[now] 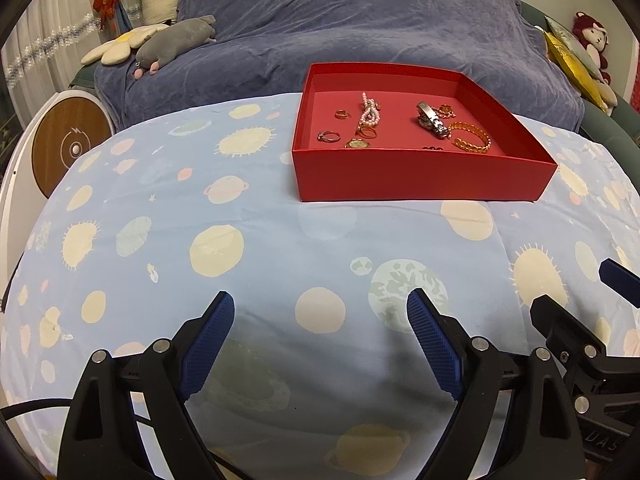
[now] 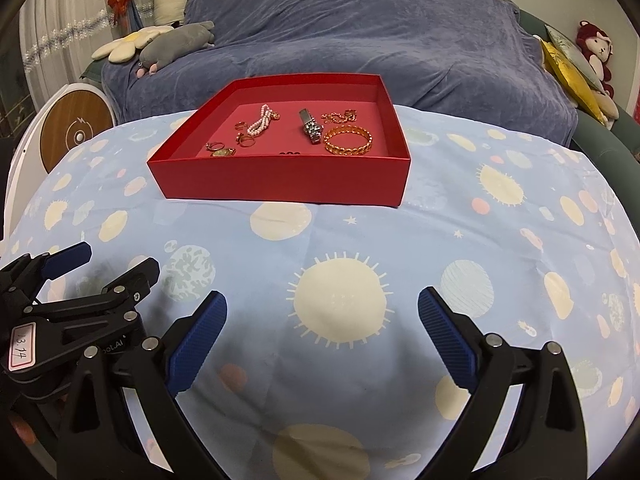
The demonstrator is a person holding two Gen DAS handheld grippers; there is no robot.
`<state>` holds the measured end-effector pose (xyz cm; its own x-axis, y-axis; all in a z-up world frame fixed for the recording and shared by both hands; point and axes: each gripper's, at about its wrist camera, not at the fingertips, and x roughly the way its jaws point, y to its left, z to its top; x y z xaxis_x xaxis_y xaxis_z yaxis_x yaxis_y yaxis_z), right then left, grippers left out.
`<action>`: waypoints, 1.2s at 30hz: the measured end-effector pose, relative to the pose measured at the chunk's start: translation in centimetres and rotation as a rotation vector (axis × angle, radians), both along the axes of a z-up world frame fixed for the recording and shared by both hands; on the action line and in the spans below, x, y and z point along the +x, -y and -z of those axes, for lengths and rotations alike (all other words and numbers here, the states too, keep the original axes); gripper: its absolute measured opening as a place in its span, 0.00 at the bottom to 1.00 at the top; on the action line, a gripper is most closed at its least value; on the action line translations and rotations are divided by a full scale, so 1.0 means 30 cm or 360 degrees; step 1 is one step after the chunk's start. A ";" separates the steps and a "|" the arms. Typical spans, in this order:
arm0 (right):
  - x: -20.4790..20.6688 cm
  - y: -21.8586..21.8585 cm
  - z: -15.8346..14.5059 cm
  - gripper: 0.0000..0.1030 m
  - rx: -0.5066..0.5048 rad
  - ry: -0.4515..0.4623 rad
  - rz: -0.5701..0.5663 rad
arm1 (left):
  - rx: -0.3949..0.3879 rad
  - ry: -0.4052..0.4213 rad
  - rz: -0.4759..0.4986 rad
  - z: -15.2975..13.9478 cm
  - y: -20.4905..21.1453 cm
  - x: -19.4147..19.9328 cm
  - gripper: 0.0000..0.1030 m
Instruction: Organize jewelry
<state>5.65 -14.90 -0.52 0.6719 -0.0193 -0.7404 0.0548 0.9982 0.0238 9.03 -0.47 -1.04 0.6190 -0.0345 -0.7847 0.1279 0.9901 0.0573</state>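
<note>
Red cardboard tray sits on the planet-print cloth, well ahead of both grippers. Inside lie the pearl strand, steel watch, gold chain bracelet and rings, all close together. Left gripper and right gripper hang over bare cloth, jaws spread wide, nothing held. Risks: tray's near wall blocks a low approach; a pad may snag a neighbouring piece; the soft cloth may let the tray slide. Grey plush lies on the sofa beyond, no obstruction.
</note>
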 end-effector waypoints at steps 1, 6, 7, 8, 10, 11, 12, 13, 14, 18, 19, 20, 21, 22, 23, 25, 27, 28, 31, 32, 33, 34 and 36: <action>0.000 0.000 -0.001 0.92 0.0002 0.0000 0.0000 | -0.0005 -0.0003 0.0000 0.001 0.000 0.000 0.83; -0.002 -0.001 0.000 0.92 -0.0008 0.0007 0.0009 | 0.0010 0.0003 -0.0002 0.006 0.006 -0.002 0.83; -0.002 -0.001 0.001 0.92 -0.0007 0.0005 0.0012 | 0.0013 0.0004 -0.0005 0.007 0.007 -0.002 0.83; -0.003 -0.001 0.001 0.92 -0.0007 0.0005 0.0016 | 0.0015 0.0003 -0.0007 0.008 0.006 -0.003 0.83; -0.004 -0.003 0.004 0.93 -0.0005 0.0006 0.0027 | 0.0022 0.0005 -0.0015 0.009 0.006 -0.004 0.83; -0.005 -0.005 0.005 0.93 -0.0004 0.0005 0.0032 | 0.0027 0.0006 -0.0025 0.009 0.003 -0.002 0.83; -0.005 -0.005 0.008 0.93 -0.0001 0.0002 0.0037 | 0.0030 0.0006 -0.0035 0.009 0.001 -0.002 0.83; -0.005 -0.006 0.010 0.93 0.0005 -0.0001 0.0041 | 0.0029 0.0005 -0.0043 0.011 -0.002 -0.001 0.83; -0.006 -0.007 0.013 0.93 0.0011 -0.0006 0.0045 | 0.0026 0.0004 -0.0051 0.013 -0.004 -0.001 0.83; -0.002 -0.006 0.021 0.93 0.0027 -0.0024 0.0046 | 0.0024 0.0009 -0.0071 0.019 -0.009 0.001 0.83; 0.000 -0.006 0.019 0.93 0.0018 -0.0023 0.0047 | 0.0028 0.0012 -0.0070 0.019 -0.007 0.002 0.83; 0.002 -0.005 0.015 0.93 0.0006 -0.0015 0.0047 | 0.0030 0.0016 -0.0066 0.018 -0.004 0.003 0.83; 0.006 -0.004 0.006 0.93 -0.0009 -0.0003 0.0048 | 0.0031 0.0021 -0.0064 0.015 -0.001 0.005 0.83; 0.010 -0.003 -0.004 0.93 -0.0016 0.0010 0.0051 | 0.0029 0.0029 -0.0064 0.010 0.002 0.009 0.83; 0.014 0.001 -0.017 0.93 -0.0014 0.0028 0.0053 | 0.0022 0.0039 -0.0067 0.002 0.004 0.015 0.83; 0.023 0.009 -0.039 0.94 -0.0008 0.0055 0.0058 | -0.0001 0.0057 -0.0071 -0.020 0.006 0.026 0.83; 0.030 0.017 -0.053 0.95 -0.0014 0.0072 0.0060 | -0.0020 0.0078 -0.0067 -0.038 0.008 0.031 0.83; 0.032 0.020 -0.055 0.95 -0.0023 0.0073 0.0064 | -0.0024 0.0085 -0.0062 -0.045 0.010 0.031 0.83; 0.032 0.024 -0.054 0.95 -0.0033 0.0072 0.0075 | -0.0013 0.0093 -0.0072 -0.053 0.018 0.031 0.83; 0.032 0.026 -0.051 0.95 -0.0028 0.0065 0.0078 | -0.0012 0.0089 -0.0077 -0.053 0.019 0.033 0.83; 0.033 0.026 -0.049 0.95 -0.0026 0.0057 0.0077 | -0.0014 0.0083 -0.0082 -0.052 0.019 0.035 0.83; 0.034 0.025 -0.048 0.95 -0.0029 0.0051 0.0072 | -0.0024 0.0075 -0.0084 -0.052 0.019 0.037 0.83; 0.032 0.022 -0.051 0.95 -0.0051 0.0059 0.0068 | -0.0029 0.0060 -0.0091 -0.051 0.020 0.039 0.84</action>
<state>6.62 -15.57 1.01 0.6971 -0.0717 -0.7133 0.0970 0.9953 -0.0052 10.19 -1.08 0.48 0.6495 -0.0122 -0.7602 0.0693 0.9967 0.0431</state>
